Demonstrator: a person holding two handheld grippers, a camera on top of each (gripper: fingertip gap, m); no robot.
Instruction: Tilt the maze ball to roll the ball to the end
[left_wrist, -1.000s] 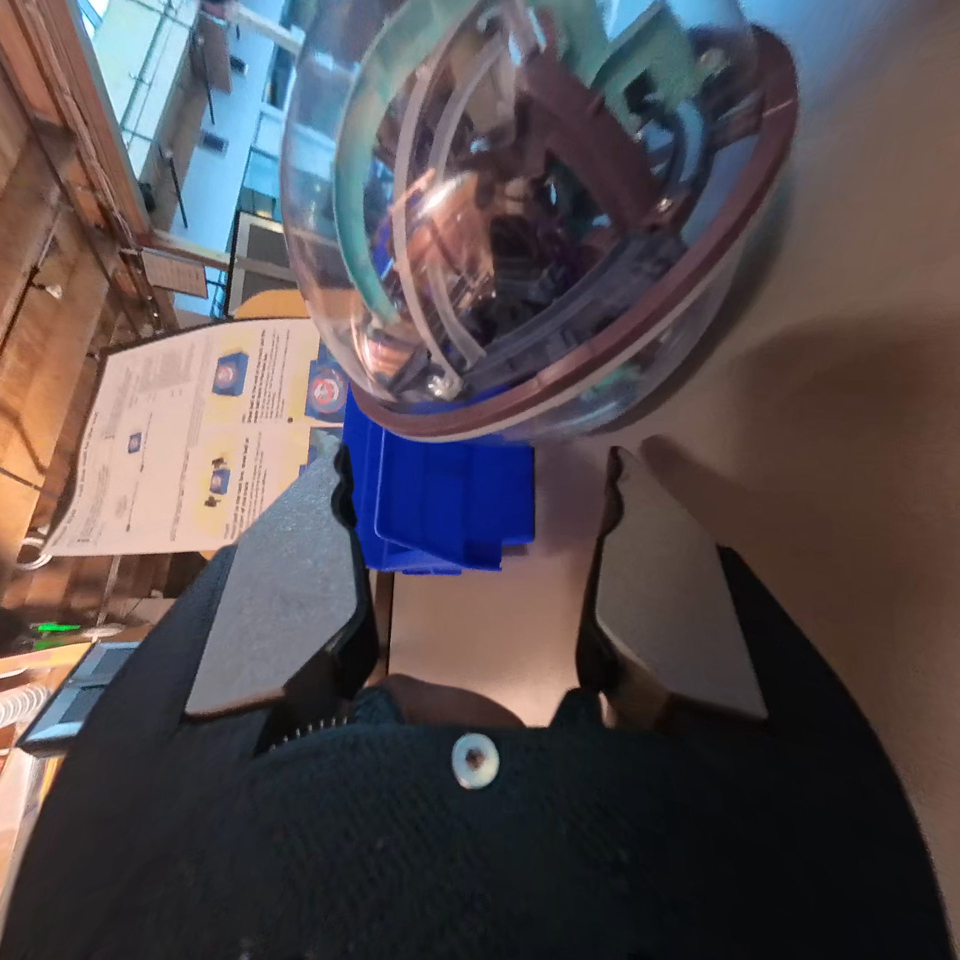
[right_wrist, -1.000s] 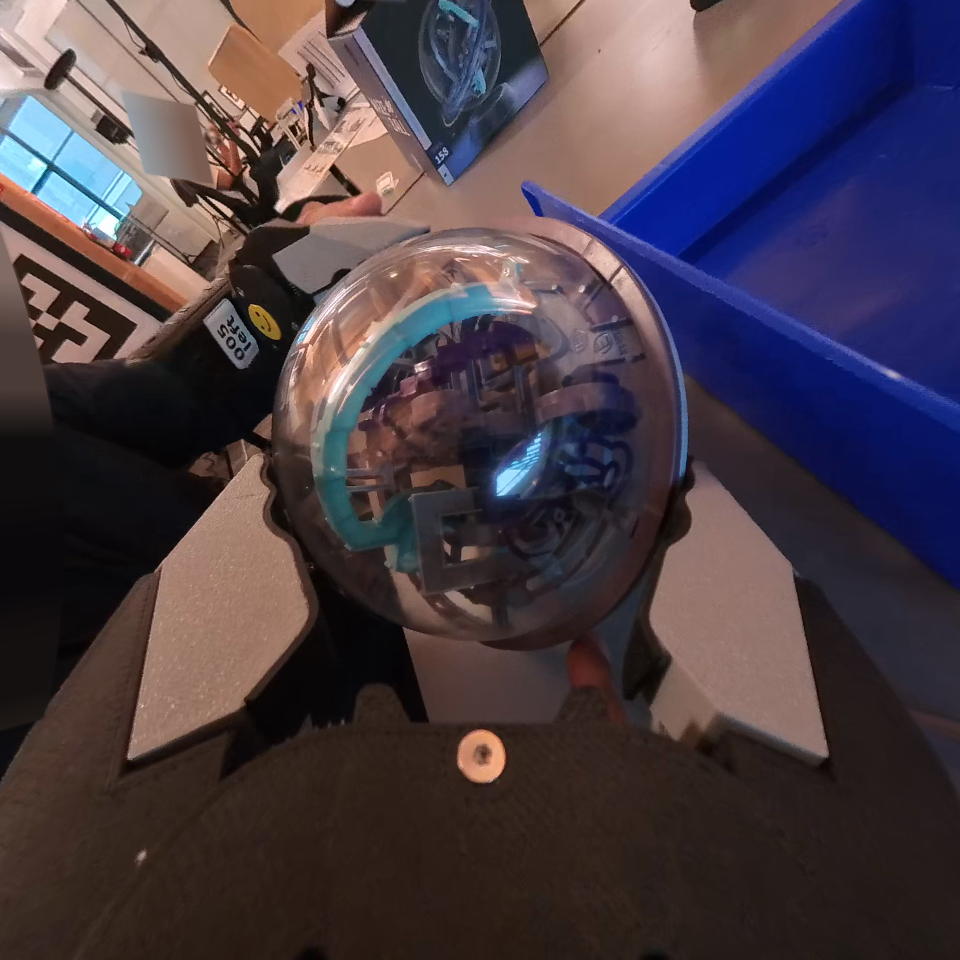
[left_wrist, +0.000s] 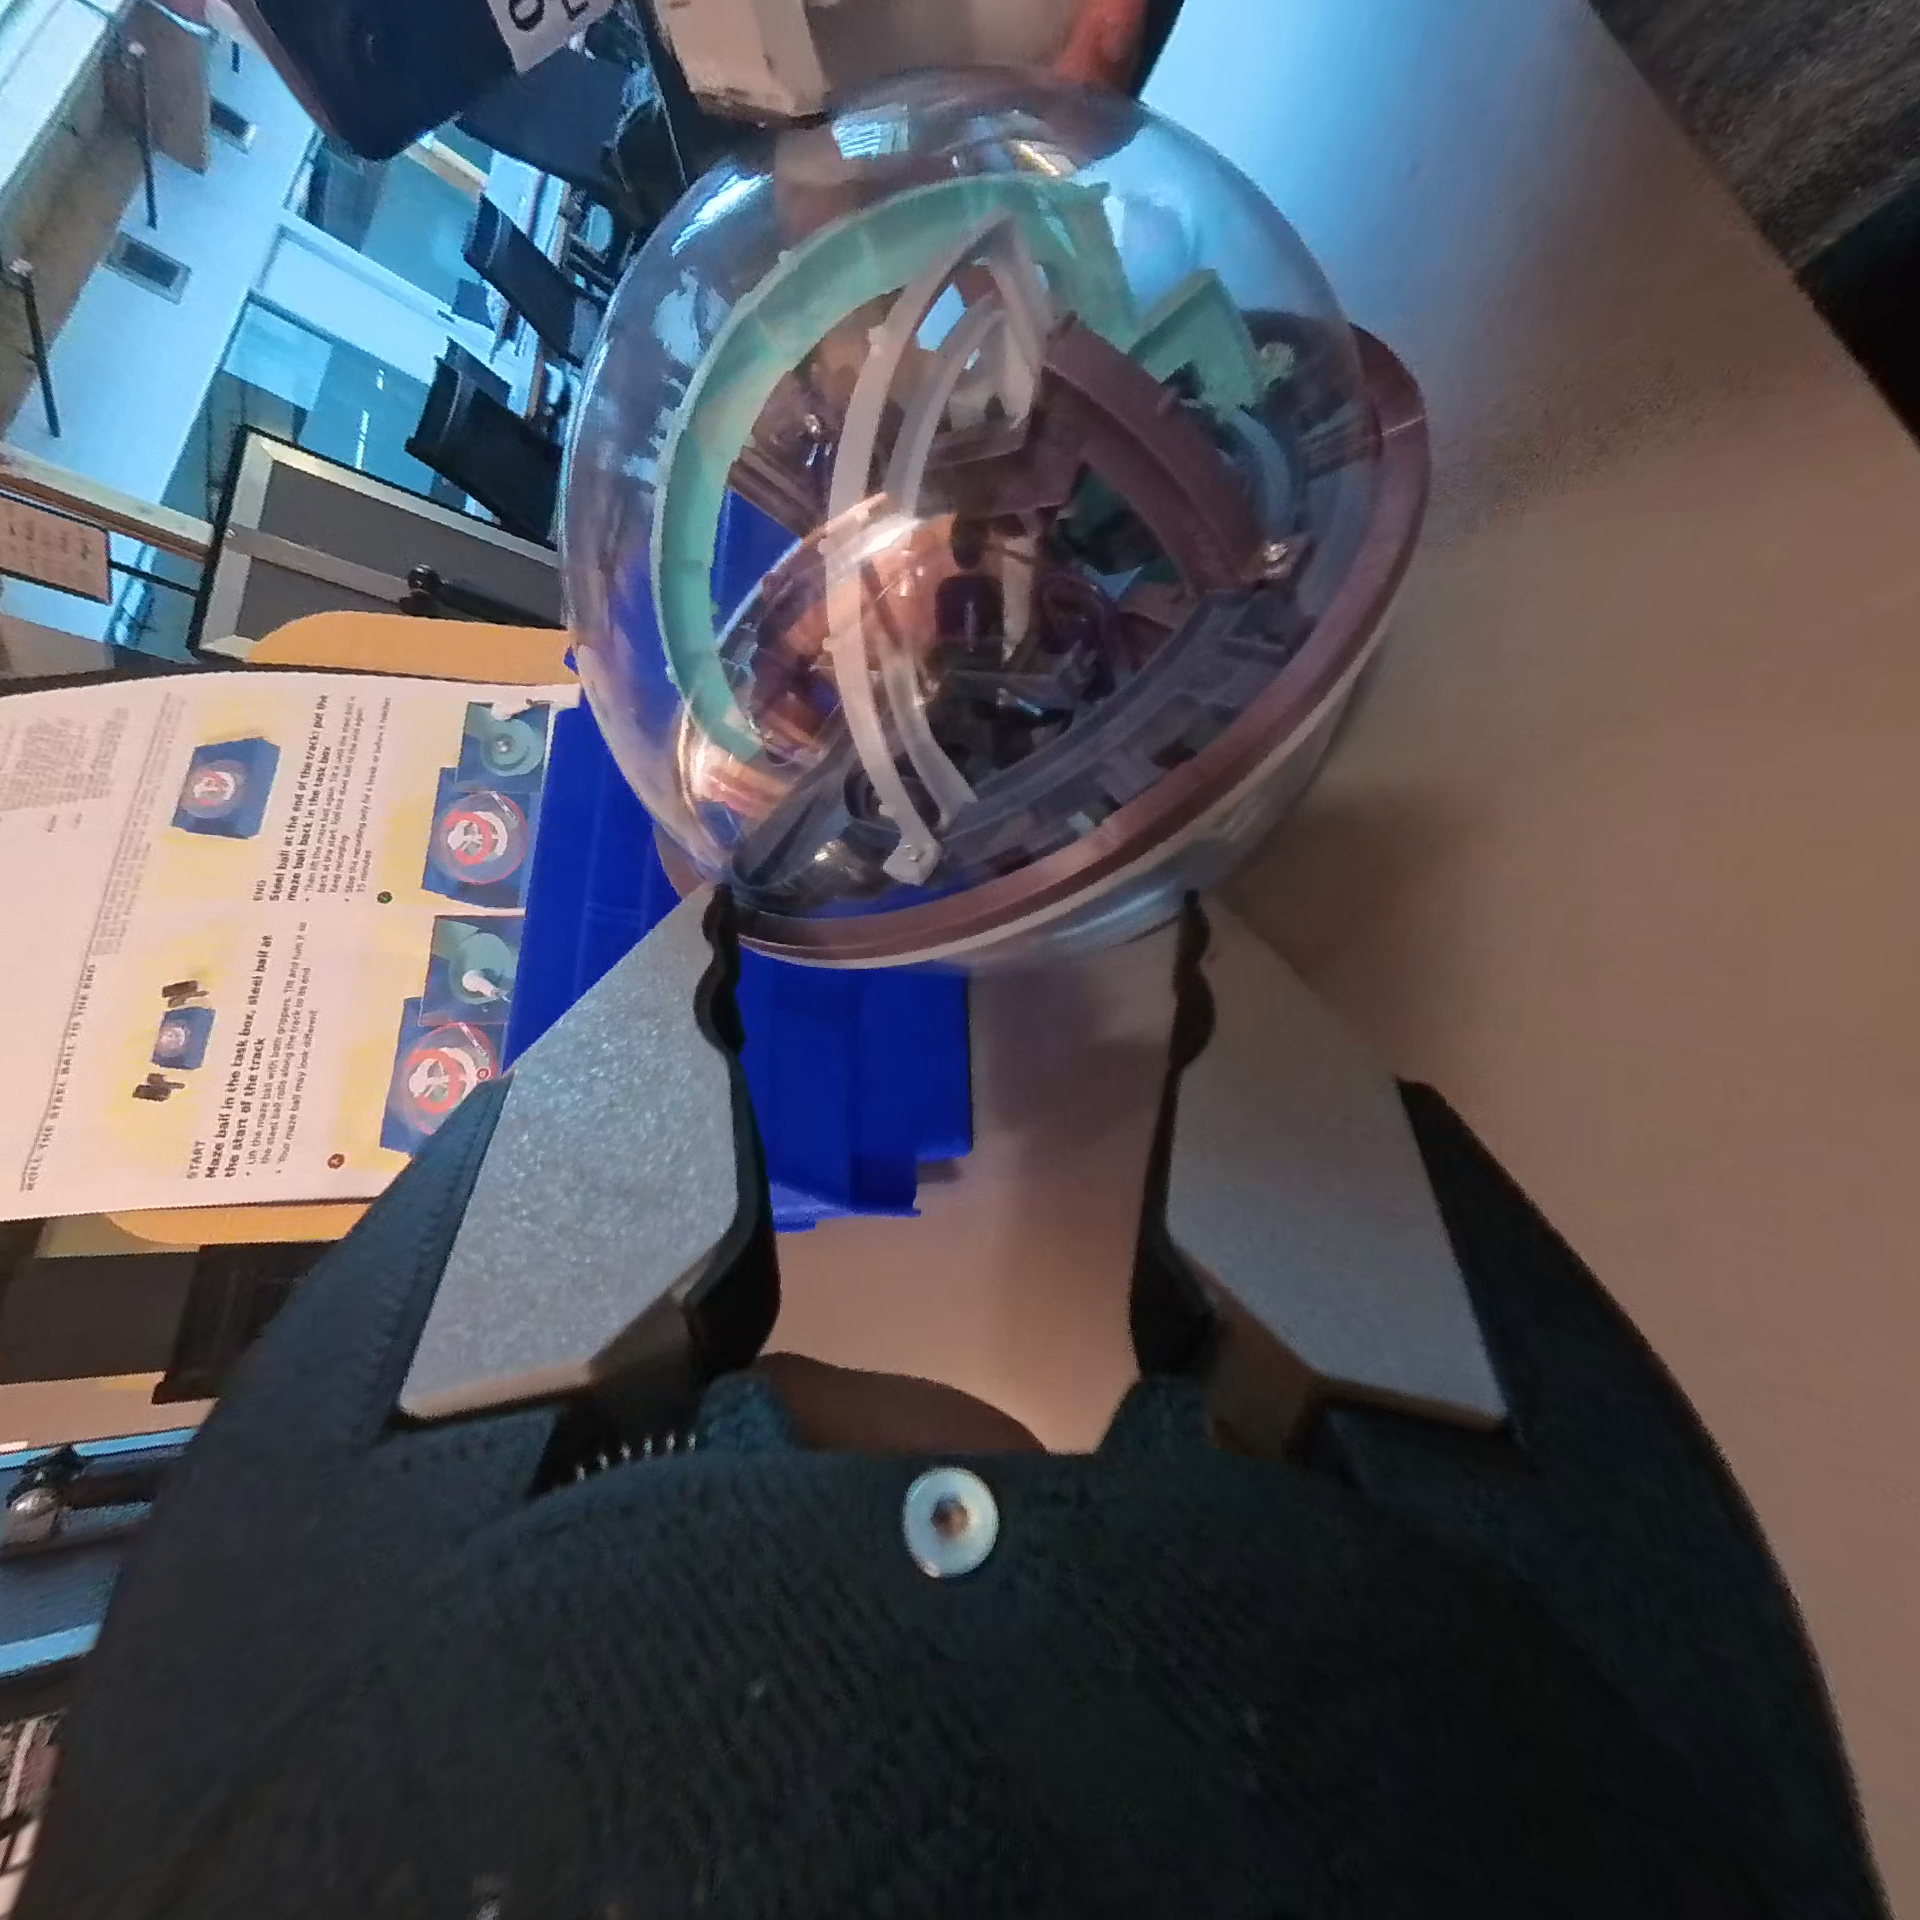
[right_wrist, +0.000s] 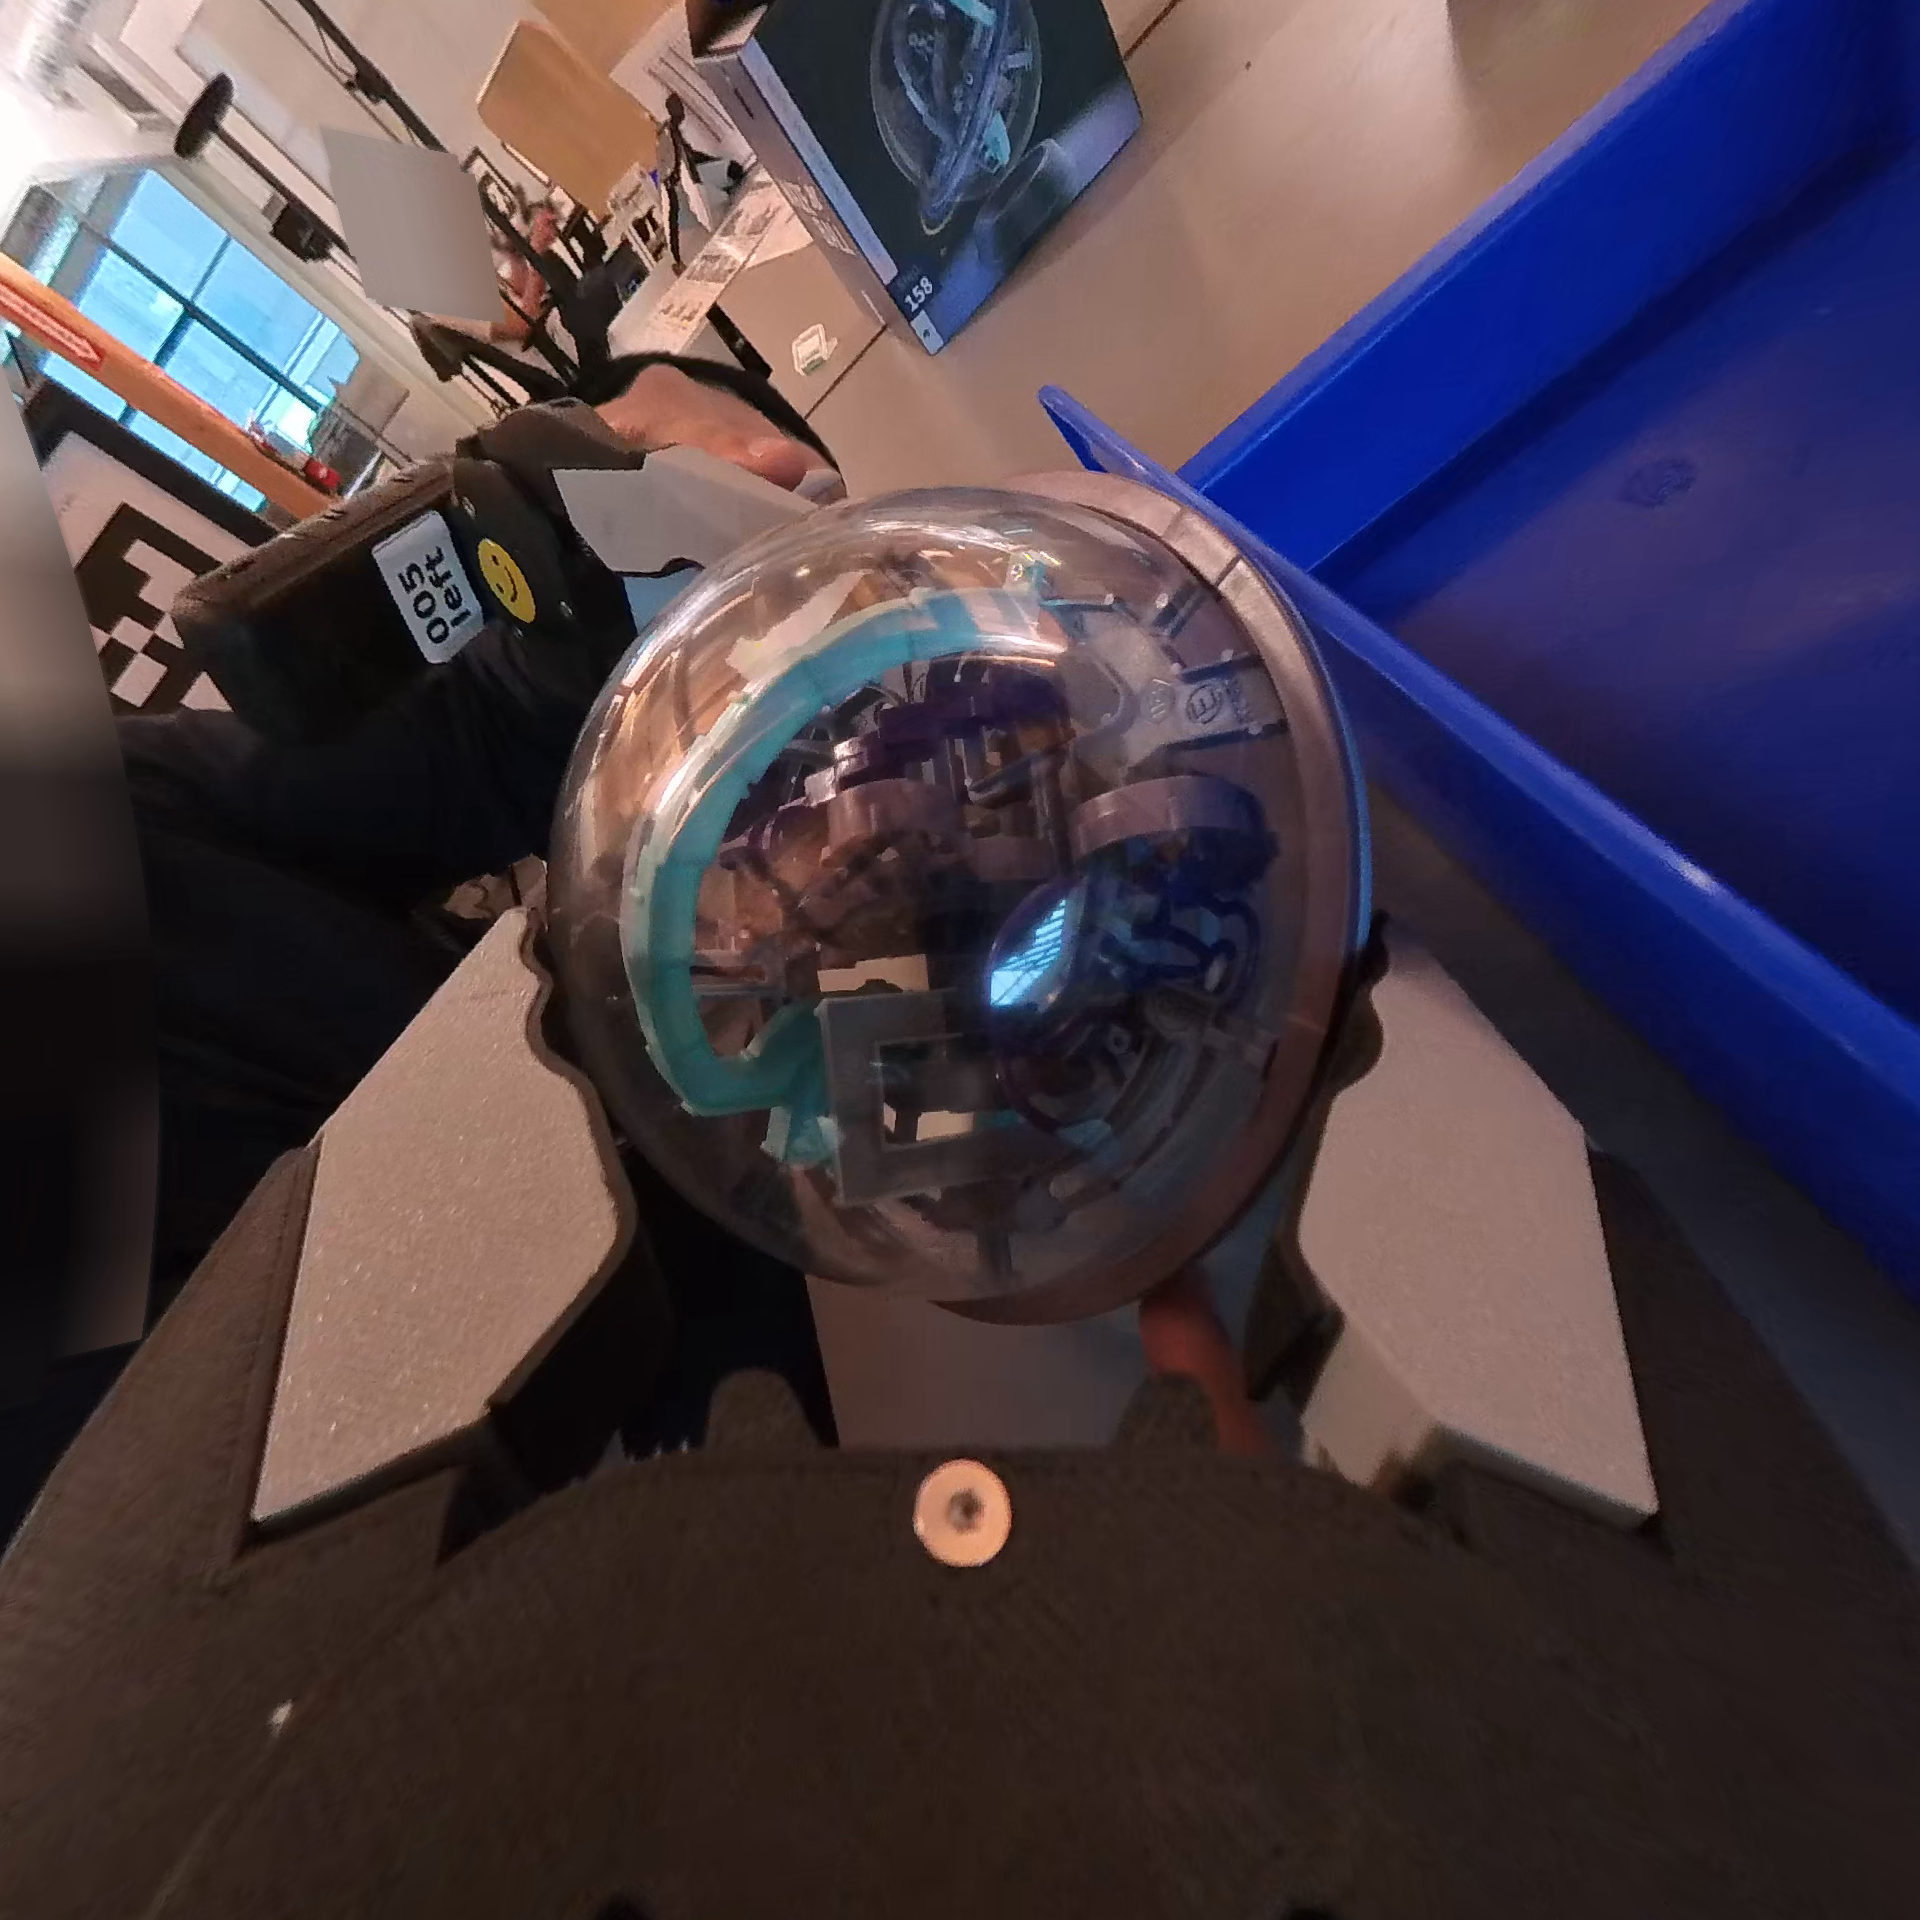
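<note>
Maze ball (right_wrist: 956, 904), a clear sphere with a teal track and purple and grey tracks inside and a brownish band round its middle, hangs above the tan worktop (left_wrist: 1621, 790), held between the two claws. Right claw (right_wrist: 956, 997) is spread wide around it, both pale finger pads pressed to the sphere's sides, one on the clear dome and one at the band, so it grips the ball firmly. Left claw (left_wrist: 951, 914) is partly spread, and its two fingertips touch the band's edge from the other side; in the right wrist view its body shows behind the sphere, with a white tag and a yellow round sticker on it. Whether the left one truly clamps or only rests there I cannot tell. Where the small steel ball lies inside I cannot make out. Blue bin (right_wrist: 1621, 665) sits just beside the sphere, its rim close to the band. Printed instruction sheet (left_wrist: 208, 935) stands beyond the bin, and a dark product box (right_wrist: 935, 135) rests farther off on the worktop.
</note>
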